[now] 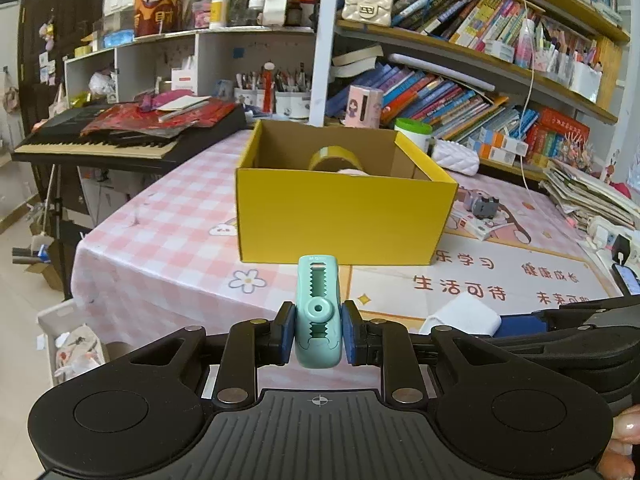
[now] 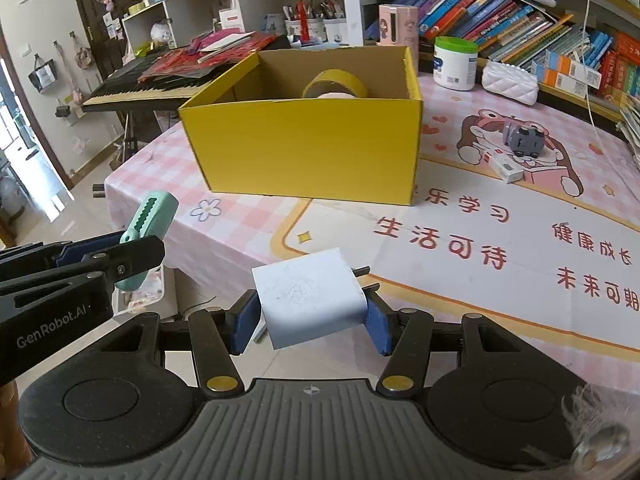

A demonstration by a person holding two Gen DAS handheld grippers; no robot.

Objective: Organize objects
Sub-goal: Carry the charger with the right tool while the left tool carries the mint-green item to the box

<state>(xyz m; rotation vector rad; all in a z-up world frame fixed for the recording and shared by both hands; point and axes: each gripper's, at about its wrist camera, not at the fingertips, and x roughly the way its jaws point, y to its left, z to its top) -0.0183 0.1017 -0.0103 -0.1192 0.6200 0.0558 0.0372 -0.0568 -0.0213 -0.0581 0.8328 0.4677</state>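
**Both sets of fingers full, yellow box ahead**

The left fingers (image 1: pixel 318 332) are clamped on a mint-green plastic clip-like gadget (image 1: pixel 319 312), its blue pads pressing both flanks; the gadget stands upright between them, its toothed slot and round hub facing the camera. From the right wrist view the same gadget (image 2: pixel 150 220) pokes up and out of the left fingers (image 2: pixel 132 256) at the left edge, held above the floor just off the desk's near corner.

The right fingers (image 2: pixel 310 312) grip a white rectangular block (image 2: pixel 308 298) — pads tight on its two sides, its scuffed top face tilted towards the camera. In the left wrist view that block (image 1: pixel 464 314) shows low on the right, in front of the right tool's dark body.

Beyond both hands sits an open yellow cardboard box (image 1: pixel 340 216) on the desk (image 1: pixel 168 240), which wears a pink checked cloth and a cartoon mat with red characters. Inside the box, against its far right side, a roll of yellowish tape (image 2: pixel 335 82) stands on edge, with something pale pink beside it that I cannot make out.

To the right of the box, on the mat, lie a small grey toy (image 2: pixel 524 140) and a little white box (image 2: pixel 505 166) just in front of it. Further back — near the bookshelves — stand a green-lidded white tub (image 2: pixel 455 62) and a white quilted pouch (image 2: pixel 510 82). A keyboard (image 1: pixel 120 136) piled with red papers stands off the desk's left side.
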